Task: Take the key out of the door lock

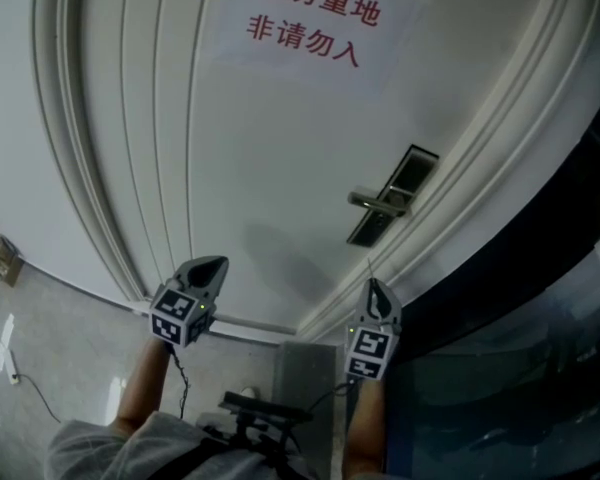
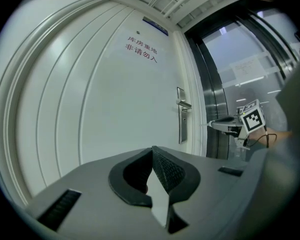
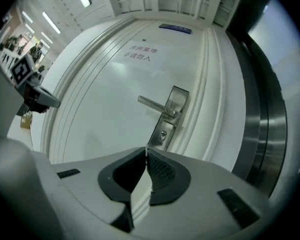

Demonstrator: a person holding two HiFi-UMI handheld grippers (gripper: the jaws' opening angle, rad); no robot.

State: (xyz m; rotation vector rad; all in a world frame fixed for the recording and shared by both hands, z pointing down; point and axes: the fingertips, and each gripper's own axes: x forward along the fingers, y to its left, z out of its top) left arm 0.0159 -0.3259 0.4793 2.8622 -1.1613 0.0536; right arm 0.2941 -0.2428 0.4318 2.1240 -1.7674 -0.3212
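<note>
Left gripper (image 1: 216, 262): light grey moulded shell that narrows to a point.
Right gripper (image 1: 372, 284): the same grey shell, seen edge-on and slim.
Pads (image 2: 169, 170): black with a cross-hatched grip, set in a curved black recess.
Shell slots (image 2: 60, 209): dark rectangles at 8 and 3 o'clock of the pads.
Marker cubes (image 1: 177, 320): white faces with black square markers, at 6 o'clock of each gripper's jaws.
Cable (image 1: 181, 388): thin and black, below the left cube.
Clothing (image 1: 120, 450): grey top.
Chest rig (image 1: 260, 410): black bracket and straps.

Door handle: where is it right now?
Head view: the door handle is on the lock plate at the right edge of the door, above the right gripper.
</note>
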